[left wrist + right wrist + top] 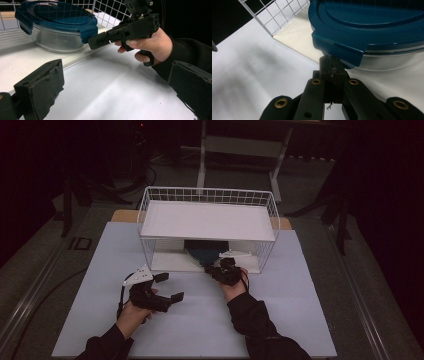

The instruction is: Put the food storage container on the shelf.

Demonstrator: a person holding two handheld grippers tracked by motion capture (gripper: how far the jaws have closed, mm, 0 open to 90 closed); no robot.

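The glass container [56, 38] with its blue lid [60, 16] sits on the lower shelf of the white wire rack [207, 195], which stands at twelve o'clock on the desk [280, 295]; seen from above, the dish is a dark shape under the upper shelf, just ahead of my right hand. My right tool [223, 269] is at the open front of the rack, its jaws pressed together, tips touching or just under the lid's locking flap [338, 48] at the near side of the dish. I cannot tell whether they are pinching the flap or only meeting beneath it. My left tool [167, 287] is at about eight o'clock from the rack, over bare desk, jaws spread wide and holding nothing.

I judge the dish to be heavy for its size, rigid, breakable and slick on its clear wall, so a pinch on the glass would likely slide. The lid is stiff plastic, and its flaps are hinged, so a hold there could flex or unlatch instead of moving the dish. The rim where lid meets glass looks the surest grip, dragged low along the shelf with my left tool ready to steady the far side.
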